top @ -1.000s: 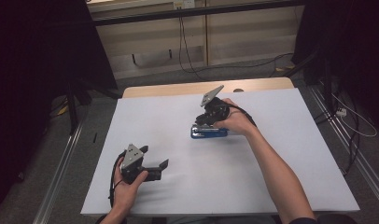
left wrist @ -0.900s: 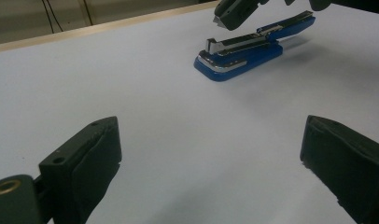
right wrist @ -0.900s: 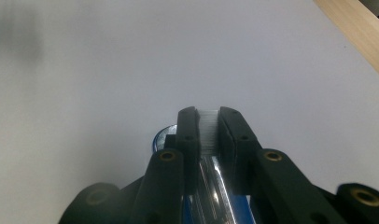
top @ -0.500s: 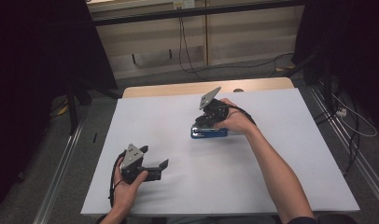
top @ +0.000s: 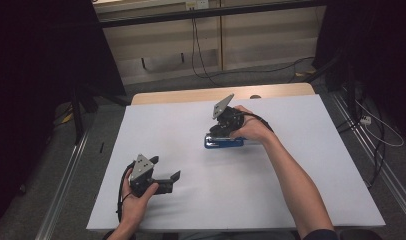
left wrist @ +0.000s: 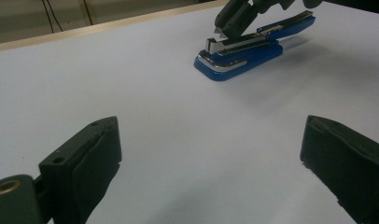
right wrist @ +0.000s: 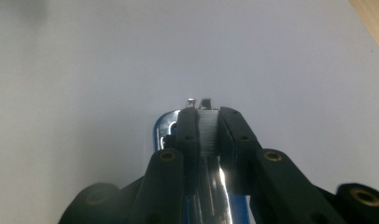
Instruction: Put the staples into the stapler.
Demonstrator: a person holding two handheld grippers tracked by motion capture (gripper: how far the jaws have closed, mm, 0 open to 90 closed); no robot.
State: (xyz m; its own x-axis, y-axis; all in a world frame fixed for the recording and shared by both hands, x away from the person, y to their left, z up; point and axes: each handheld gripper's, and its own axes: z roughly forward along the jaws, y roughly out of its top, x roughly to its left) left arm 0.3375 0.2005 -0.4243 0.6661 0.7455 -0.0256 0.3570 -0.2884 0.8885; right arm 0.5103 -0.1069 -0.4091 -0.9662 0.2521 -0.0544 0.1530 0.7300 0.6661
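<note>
My right gripper is down on the blue stapler, which lies flat on the white sheet that covers the table, a little past the middle and toward the far side. In the right gripper view my two black jaws stand close together with only a narrow gap between them, and that gap is taken up by the bright metal strip of the stapler; the pads press on it from both sides, so I have hold of that metal part. The blue base shows just beside the left jaw there, curving round the front end. From the left gripper view the stapler sits with its metal arm lifted a little off the blue base at the front, and the right gripper comes down on it from above and behind, tilted.

My left gripper is well apart from all this, near the front left corner of the sheet, held in my left hand just above the paper. Its jaws stand wide open, one at each side of the left gripper view, with nothing but bare white sheet between them. They point roughly toward the stapler
</note>
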